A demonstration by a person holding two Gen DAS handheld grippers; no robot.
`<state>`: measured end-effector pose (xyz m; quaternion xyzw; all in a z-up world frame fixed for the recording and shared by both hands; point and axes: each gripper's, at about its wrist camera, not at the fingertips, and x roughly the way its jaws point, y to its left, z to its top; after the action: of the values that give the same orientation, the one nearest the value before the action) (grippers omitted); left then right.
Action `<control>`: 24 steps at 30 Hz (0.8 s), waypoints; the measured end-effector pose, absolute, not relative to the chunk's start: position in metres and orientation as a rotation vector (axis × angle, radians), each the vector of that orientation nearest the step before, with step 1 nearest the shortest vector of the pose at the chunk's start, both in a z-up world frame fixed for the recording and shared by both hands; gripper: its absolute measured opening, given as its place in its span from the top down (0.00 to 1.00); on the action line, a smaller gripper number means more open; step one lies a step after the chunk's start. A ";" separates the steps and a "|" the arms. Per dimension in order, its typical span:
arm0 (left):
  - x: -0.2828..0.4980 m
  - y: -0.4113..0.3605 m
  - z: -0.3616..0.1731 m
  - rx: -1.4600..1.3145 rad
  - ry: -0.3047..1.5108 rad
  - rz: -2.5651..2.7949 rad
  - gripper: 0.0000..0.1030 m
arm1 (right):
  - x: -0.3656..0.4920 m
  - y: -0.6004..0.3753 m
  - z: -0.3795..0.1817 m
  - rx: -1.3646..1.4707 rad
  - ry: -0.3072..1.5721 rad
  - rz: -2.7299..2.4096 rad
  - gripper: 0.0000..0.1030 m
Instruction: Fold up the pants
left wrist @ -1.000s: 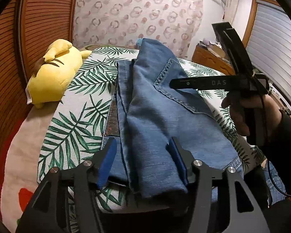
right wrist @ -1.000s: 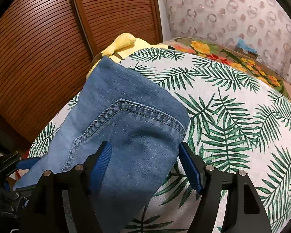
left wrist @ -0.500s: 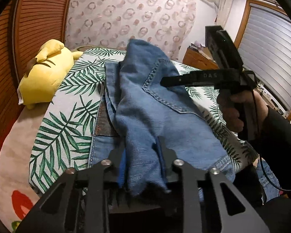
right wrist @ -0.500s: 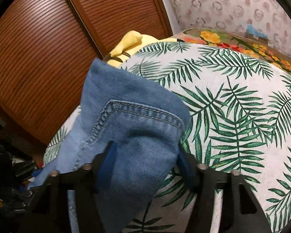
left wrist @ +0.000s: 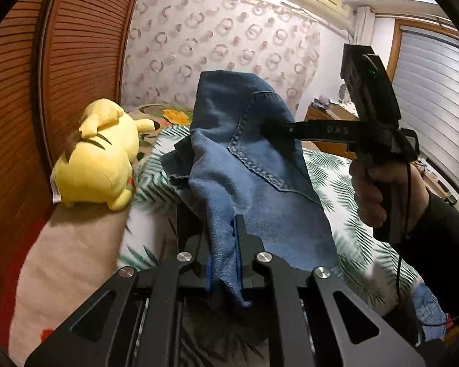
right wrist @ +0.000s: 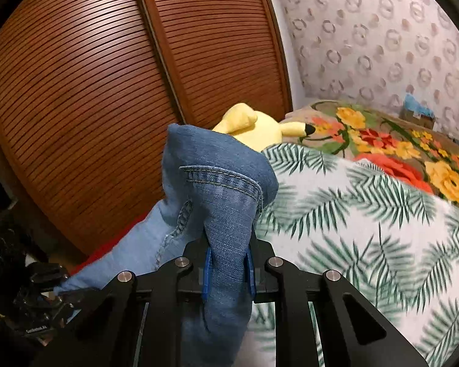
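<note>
Left wrist view: we count two grippers and one pair of pants. Our left gripper (left wrist: 223,253) has its jaws drawn in tight on a bunched edge of the denim pants (left wrist: 248,165), blue pads pressed flat to the cloth on both sides. From that pinch the fabric rises away from us in a tented fold, with a stitched pocket seam running across it. At the far side of the fold the right gripper (left wrist: 267,128) reaches in from the right, held by a hand (left wrist: 379,189) in a dark sleeve (left wrist: 443,238).

Right wrist view: the right gripper (right wrist: 228,267) has its jaws closing on a second gathered bunch of the same pants (right wrist: 217,183); denim fills the gap and both blue pads touch it. The cloth hangs below the fingers and stands up beyond them, a hem seam folded over on top.

Outward, we see one bed with a palm-leaf cover (right wrist: 367,229) under the pants, one floral blanket (right wrist: 382,140) beyond it, and one yellow plush toy (left wrist: 98,159) lying left of the pants, near the two brown louvred doors (right wrist: 107,76). Patterned wallpaper (left wrist: 214,46) backs the bed.
</note>
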<state>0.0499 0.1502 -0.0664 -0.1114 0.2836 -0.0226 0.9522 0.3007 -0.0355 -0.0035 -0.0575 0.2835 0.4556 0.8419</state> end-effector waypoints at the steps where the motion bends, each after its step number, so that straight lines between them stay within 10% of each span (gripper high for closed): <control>1: 0.054 0.152 -0.066 -0.223 0.576 -0.042 0.89 | 0.305 -0.032 -0.004 -0.122 0.598 0.961 0.83; 19: 0.207 0.205 -0.040 -0.142 0.606 0.013 0.89 | 0.454 0.040 0.000 -0.030 0.580 0.860 0.82; 24: 0.223 0.211 -0.070 -0.153 0.680 0.046 0.89 | 0.492 0.059 -0.024 -0.083 0.660 0.804 0.63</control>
<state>0.2225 0.2105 -0.0701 -0.0748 0.3333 0.0224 0.9396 0.4916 0.0595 -0.0245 -0.0395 0.3154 0.3841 0.8668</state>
